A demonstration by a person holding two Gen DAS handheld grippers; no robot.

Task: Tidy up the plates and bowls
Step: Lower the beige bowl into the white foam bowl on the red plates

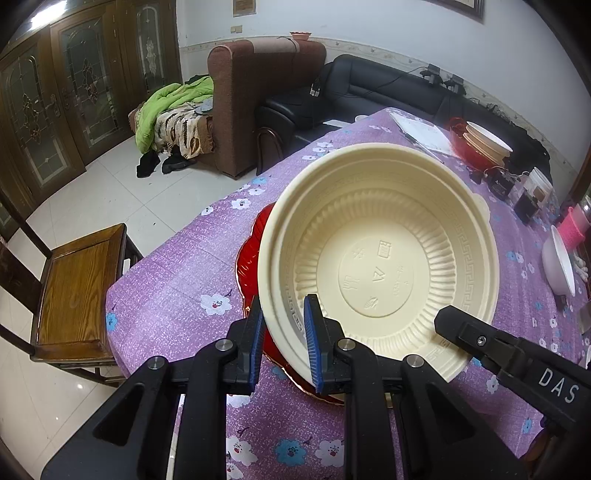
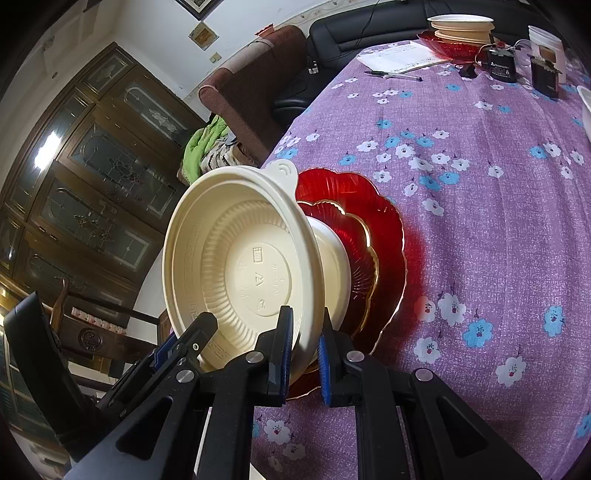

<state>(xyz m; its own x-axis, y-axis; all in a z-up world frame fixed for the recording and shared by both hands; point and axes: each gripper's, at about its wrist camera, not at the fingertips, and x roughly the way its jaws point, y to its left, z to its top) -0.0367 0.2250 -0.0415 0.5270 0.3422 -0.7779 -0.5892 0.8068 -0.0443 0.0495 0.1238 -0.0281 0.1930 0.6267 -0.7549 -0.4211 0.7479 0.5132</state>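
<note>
A cream plastic bowl point(image 1: 380, 254) is held tilted above red scalloped plates point(image 1: 249, 258) on the purple flowered tablecloth. My left gripper point(image 1: 284, 343) is shut on the bowl's near rim. My right gripper point(image 2: 304, 350) is shut on the same bowl's point(image 2: 236, 266) rim from the other side; its black body point(image 1: 517, 354) shows in the left wrist view. Two stacked red plates point(image 2: 384, 229) lie under the bowl, the smaller one gold-rimmed. The bowl's foot seems to rest on them.
A stack of a red plate and cream bowls point(image 2: 458, 33) stands at the table's far end, with papers and a pen point(image 2: 395, 75), black devices point(image 2: 502, 66) and a white bowl point(image 1: 559, 262). A wooden chair point(image 1: 74, 295) stands by the table's left edge.
</note>
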